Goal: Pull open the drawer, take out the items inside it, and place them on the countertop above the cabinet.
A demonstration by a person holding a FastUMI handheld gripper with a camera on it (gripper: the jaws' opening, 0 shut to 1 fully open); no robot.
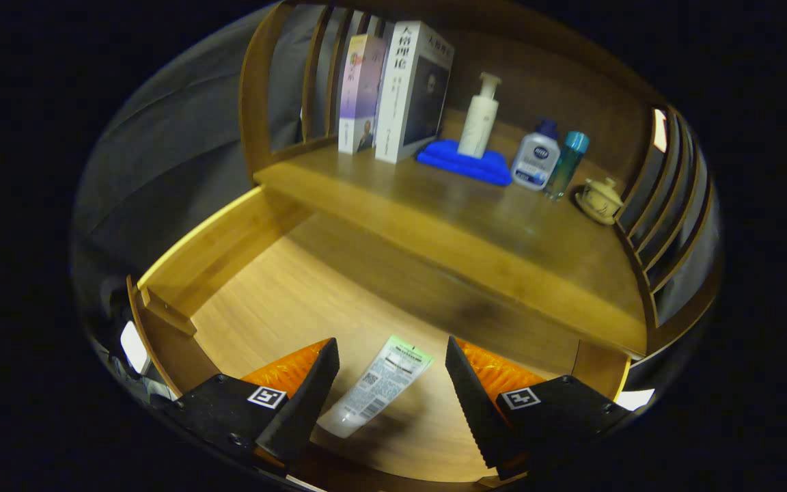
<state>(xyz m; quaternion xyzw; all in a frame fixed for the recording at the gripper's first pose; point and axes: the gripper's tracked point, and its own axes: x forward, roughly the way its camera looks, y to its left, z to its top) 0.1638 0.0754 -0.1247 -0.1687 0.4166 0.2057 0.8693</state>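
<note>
Jaws released, astride a tube [378, 386] on the open drawer [277, 301] floor, countertop [475, 225] bottles beyond.

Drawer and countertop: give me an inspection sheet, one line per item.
Surface: wooden countertop above the open drawer.
Job's things: tube lying flat in the drawer.
Clutter: two books, pump bottle on blue cloth, two small bottles, lidded cup.
Gripper: gripper fingers open, either side of the tube, not pressing.
Cables: nothing seen.
Surroundings: slatted wooden sides.
</note>
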